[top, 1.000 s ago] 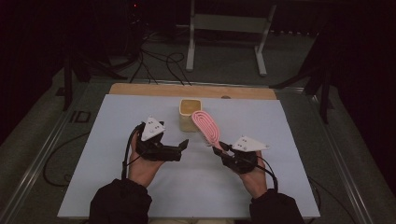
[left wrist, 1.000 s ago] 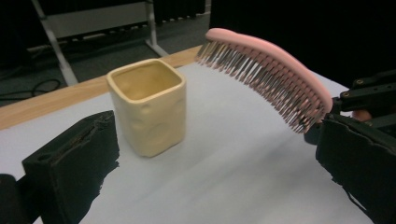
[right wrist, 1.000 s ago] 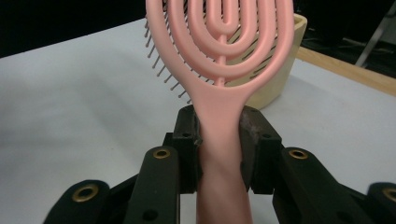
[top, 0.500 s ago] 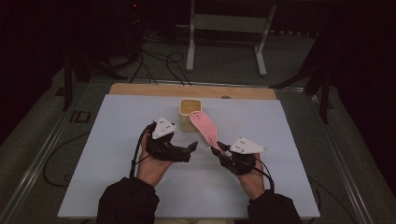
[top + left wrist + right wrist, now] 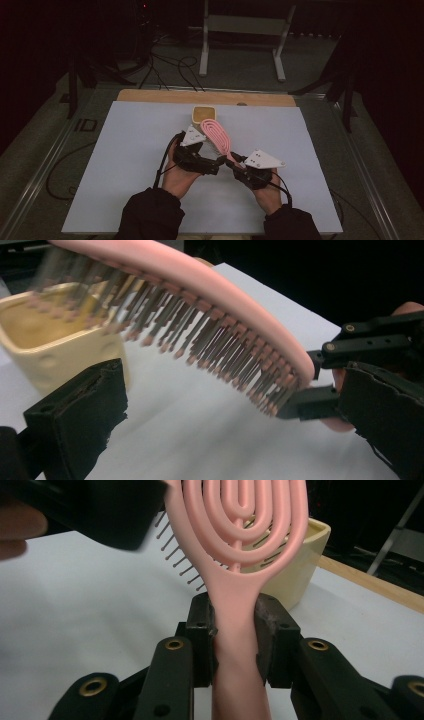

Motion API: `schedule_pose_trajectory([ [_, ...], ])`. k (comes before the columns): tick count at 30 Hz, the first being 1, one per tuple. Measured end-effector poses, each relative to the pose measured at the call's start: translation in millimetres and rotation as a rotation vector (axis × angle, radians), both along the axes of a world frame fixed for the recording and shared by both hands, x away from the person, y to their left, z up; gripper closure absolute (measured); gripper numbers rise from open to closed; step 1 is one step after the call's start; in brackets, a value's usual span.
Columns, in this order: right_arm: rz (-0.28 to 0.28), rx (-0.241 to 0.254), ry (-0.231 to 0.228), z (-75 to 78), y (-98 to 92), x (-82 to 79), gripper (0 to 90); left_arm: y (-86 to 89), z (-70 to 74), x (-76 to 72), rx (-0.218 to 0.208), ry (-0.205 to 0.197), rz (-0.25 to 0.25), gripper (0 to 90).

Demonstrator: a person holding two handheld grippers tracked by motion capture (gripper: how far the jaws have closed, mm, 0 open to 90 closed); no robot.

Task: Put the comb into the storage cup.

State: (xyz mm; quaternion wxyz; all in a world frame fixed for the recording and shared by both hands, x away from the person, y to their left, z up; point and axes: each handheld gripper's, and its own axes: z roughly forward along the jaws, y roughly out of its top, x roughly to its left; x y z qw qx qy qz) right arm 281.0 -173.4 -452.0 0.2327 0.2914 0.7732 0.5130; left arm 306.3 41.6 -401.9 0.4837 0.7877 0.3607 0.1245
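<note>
Left tongs point(image 5: 216, 165), centre frame, stand open beneath the pink hairbrush point(image 5: 218, 135). Right tongs point(image 5: 234, 162) grip its handle, holding it raised before the yellow cup point(image 5: 203, 114). Risk: closing on bristles could twist the brush loose. The left gripper view shows bristles point(image 5: 220, 347); the right gripper view shows the clamped handle point(image 5: 235, 630).

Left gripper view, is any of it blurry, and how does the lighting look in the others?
Left gripper view: the brush bristles smear toward the far end by the cup. Right gripper view: the handle is sharp and evenly lit. High view: dim, the room beyond the table nearly black.
</note>
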Motion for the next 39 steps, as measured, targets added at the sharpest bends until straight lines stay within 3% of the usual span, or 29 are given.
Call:
schedule_pose_trajectory([
  [6,0.002,-0.001,-0.012,1.0,0.9,-2.0,70.9,-7.3,2.5,5.6,-0.045,0.032,0.017,0.8],
  [8,0.005,-0.005,-0.016,0.7,1.7,-2.5,70.9,-7.2,3.3,6.2,-0.053,0.040,0.019,4.5],
  [9,0.008,-0.010,-0.022,0.3,2.2,-2.6,70.9,-6.6,4.4,7.3,-0.089,0.053,0.021,6.1],
  [14,0.003,-0.017,-0.033,0.0,4.3,-4.4,71.0,-3.0,5.8,9.5,-0.143,0.079,0.053,17.0],
  [18,-0.005,-0.018,-0.040,0.2,4.3,-4.9,71.0,-2.5,6.2,10.5,-0.149,0.089,0.077,26.2],
  [25,-0.002,-0.035,-0.073,0.8,8.5,-8.7,71.1,-6.7,3.7,11.5,-0.148,0.106,0.087,33.1],
  [27,-0.001,-0.033,-0.075,1.0,8.7,-9.3,71.1,-6.2,3.3,12.3,-0.157,0.118,0.096,39.3],
  [33,-0.007,-0.036,-0.072,-0.3,8.5,-8.3,70.9,-7.9,2.6,12.9,-0.162,0.142,0.080,46.3],
  [39,-0.005,-0.038,-0.068,-2.0,8.7,-7.3,70.2,-8.8,2.7,11.2,-0.162,0.133,0.089,53.9],
])
